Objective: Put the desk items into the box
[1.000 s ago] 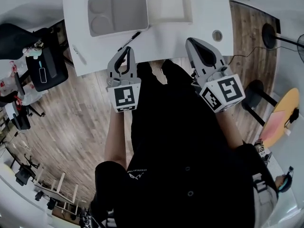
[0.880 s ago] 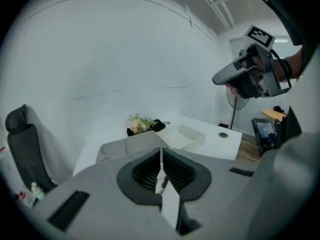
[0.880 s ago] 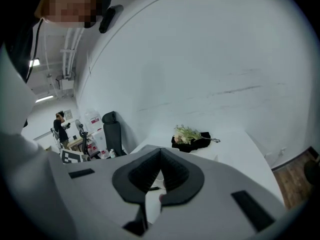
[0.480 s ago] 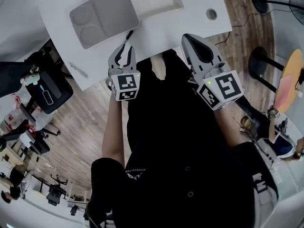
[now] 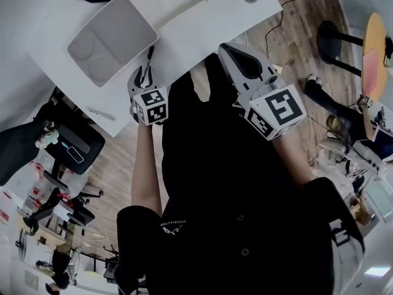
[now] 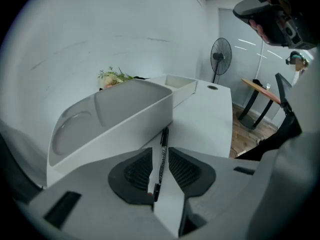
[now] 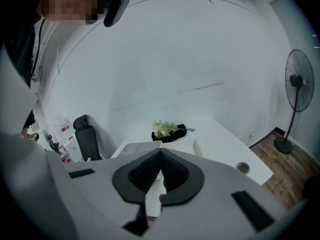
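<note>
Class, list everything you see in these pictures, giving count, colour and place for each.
desk: one, white, top of head view
tray: one, grey, on desk
box: one, white, open, beside tray
pen: one, black, on desk by tray
office chair: one, black, left of desk
fan: one, black, on floor
left gripper: one, grey, jaws just been opening, pen between them, ungripped
right gripper: one, grey, shut, empty

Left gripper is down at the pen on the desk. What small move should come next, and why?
Probably close the left gripper on the pen. Its jaws have just been opening and stand apart, with the pen lying lengthwise between them and the pads not yet pressing it. The pen rests on the desk beside the grey tray.
</note>
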### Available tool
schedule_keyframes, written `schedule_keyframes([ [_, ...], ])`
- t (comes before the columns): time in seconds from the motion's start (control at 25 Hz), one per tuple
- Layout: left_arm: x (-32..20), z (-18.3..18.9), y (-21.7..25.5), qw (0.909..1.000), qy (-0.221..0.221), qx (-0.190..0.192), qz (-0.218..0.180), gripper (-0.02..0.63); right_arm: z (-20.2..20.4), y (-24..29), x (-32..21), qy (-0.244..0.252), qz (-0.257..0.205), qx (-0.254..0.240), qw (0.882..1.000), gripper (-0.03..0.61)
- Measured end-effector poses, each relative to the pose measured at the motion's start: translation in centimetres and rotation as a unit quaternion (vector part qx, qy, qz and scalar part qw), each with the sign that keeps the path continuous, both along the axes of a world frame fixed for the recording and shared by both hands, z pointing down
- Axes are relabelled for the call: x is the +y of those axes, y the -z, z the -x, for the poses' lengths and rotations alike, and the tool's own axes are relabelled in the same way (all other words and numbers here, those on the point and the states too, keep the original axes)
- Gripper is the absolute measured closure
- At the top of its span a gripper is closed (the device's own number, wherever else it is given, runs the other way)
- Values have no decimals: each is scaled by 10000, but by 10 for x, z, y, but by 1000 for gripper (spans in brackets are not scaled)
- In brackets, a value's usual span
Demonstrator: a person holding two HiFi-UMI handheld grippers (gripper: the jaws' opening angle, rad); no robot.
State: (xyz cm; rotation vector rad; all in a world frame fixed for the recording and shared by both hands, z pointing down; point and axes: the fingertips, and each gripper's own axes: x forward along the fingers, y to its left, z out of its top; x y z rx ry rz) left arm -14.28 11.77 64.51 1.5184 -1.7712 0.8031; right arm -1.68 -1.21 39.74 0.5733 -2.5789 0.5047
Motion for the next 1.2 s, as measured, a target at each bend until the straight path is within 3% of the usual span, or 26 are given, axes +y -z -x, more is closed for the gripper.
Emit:
schedule_keyframes([
  [0.36, 3, 4, -29, 9986, -306, 4, 426, 505, -9, -1, -3, -350, -14, 37, 9994, 580],
  [0.68, 2, 0, -33, 9985, -332, 99, 428, 506, -16, -2, -11, -575, 19, 3, 9983, 580],
  [0.84, 3, -3, -32, 9986, -299, 160, 396, 512, -18, -3, -11, -577, 41, 16, 9983, 580],
  [1.0, 0, -8, -32, 9983, -234, 277, 446, 561, -12, -4, -10, -477, 43, 8, 9989, 580],
  [1.2, 0, -6, -32, 9985, -231, 212, 438, 561, -6, -6, -9, -343, 74, 27, 9994, 580],
])
